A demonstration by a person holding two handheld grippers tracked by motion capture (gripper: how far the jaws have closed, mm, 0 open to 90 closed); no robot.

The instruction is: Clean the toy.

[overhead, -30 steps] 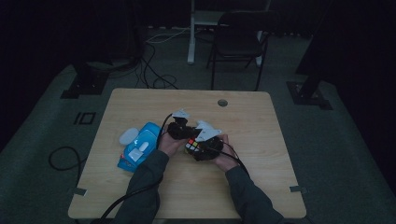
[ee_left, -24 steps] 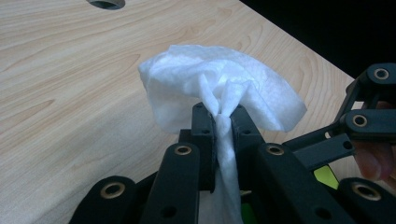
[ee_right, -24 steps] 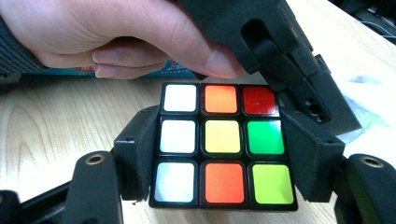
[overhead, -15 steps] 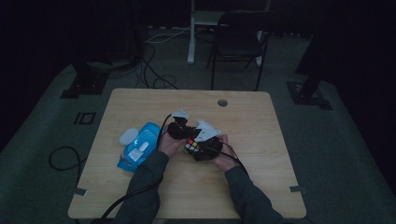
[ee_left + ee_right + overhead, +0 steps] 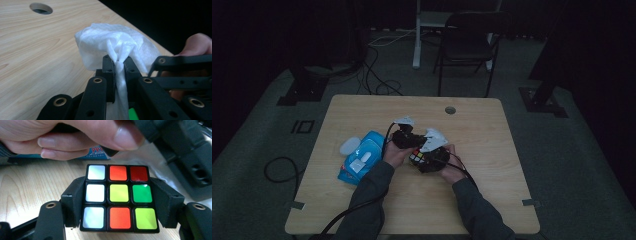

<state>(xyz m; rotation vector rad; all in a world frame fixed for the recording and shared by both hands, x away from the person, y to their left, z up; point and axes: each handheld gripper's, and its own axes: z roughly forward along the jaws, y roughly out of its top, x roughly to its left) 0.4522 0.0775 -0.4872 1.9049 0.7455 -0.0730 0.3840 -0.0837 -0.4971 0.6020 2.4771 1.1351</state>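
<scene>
Tongs on the right [image 5: 117, 220] clamp a puzzle cube [image 5: 118, 197] at frame centre above the worktop [image 5: 492, 145]; left tongs [image 5: 117, 67] pinch a white wipe [image 5: 115, 47] just beside it

A Rubik's cube [image 5: 119, 204] sits square between the right gripper's two jaws, clamped at its sides, its scrambled face showing white, orange, red, yellow and green stickers. A crumpled white wet wipe [image 5: 117, 53] is pinched between the left gripper's jaws, bunching out beyond their tips.
</scene>
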